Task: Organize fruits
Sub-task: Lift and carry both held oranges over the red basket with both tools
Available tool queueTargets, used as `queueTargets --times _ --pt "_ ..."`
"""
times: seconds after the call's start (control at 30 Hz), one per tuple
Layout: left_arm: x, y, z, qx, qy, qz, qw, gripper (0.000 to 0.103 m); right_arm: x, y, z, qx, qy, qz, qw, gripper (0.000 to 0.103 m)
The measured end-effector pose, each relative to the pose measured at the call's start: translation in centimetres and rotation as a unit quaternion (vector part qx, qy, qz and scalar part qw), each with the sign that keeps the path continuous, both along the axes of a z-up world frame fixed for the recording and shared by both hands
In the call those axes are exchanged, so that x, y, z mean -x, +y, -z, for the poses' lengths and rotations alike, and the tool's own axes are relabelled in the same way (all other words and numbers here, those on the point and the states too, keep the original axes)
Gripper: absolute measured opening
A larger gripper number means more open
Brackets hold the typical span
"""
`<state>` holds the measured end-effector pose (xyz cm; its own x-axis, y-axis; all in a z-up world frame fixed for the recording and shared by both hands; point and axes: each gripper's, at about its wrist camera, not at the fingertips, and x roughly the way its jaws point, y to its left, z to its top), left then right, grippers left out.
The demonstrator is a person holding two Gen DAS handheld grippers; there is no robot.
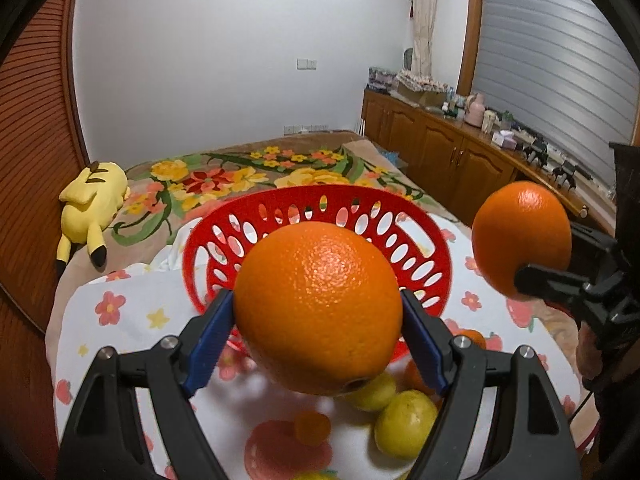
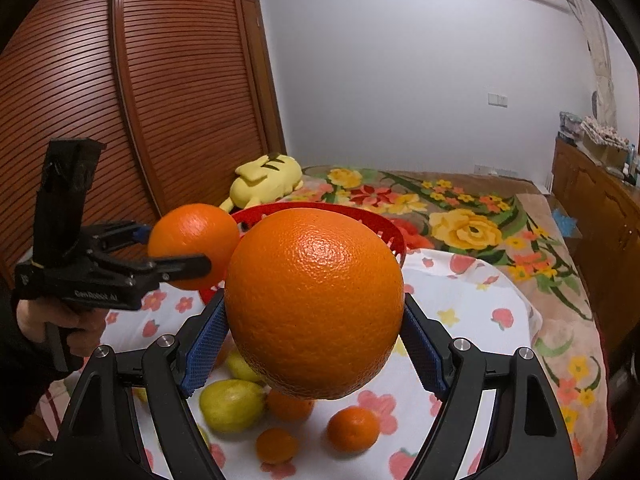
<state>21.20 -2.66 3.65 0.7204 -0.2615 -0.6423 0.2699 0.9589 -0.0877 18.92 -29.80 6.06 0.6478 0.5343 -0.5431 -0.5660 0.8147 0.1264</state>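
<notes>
Holding one big orange [image 1: 318, 308] in your left gripper [image 1: 316, 320] and another orange [image 2: 314, 304] in your right gripper [image 2: 314, 320], you risk knocking them together above the red basket [image 1: 224, 236]. Loose lemons [image 2: 232, 404] and tangerines [image 2: 352, 428] wait on the flowered cloth [image 2: 460, 292] covering the bed.

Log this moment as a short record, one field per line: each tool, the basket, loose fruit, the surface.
left tool: shut on a large orange, held in the air
right tool: shut on a second large orange, also in the air
basket: red, perforated, just beyond both oranges
loose fruit: yellow-green fruits and small oranges on the cloth under the tools
surface: flower-print white cloth
</notes>
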Motion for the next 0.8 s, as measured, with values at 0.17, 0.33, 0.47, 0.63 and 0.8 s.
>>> queueTargets --times 0.17,0.33,0.47,0.63,0.8 --pt "-2.0 -0.6 1.3 -0.015 0.017 -0.001 0.9997 0.08 -2.0 0.0 0.7 0.003 0.011 -0.003 1.0 0.083" --pt "-3.5 -1.4 2.6 -0.039 0.037 0.001 0.9985 0.08 -3.6 -0.3 1.2 -0.004 0.02 -0.004 1.0 0.083" --pt "-4.4 -2.0 4.0 -0.051 0.057 0.003 0.997 0.08 -4.2 -0.3 1.4 -0.007 0.023 -0.007 1.0 0.083" --pt "-5.1 -2.7 4.7 -0.059 0.068 0.001 0.9959 0.08 -4.6 -0.2 1.5 -0.007 0.024 -0.008 1.0 0.083" --pt "-5.7 -2.8 4.4 -0.052 0.074 0.0 0.996 0.081 -4.8 -0.2 1.6 -0.008 0.027 -0.009 1.0 0.083"
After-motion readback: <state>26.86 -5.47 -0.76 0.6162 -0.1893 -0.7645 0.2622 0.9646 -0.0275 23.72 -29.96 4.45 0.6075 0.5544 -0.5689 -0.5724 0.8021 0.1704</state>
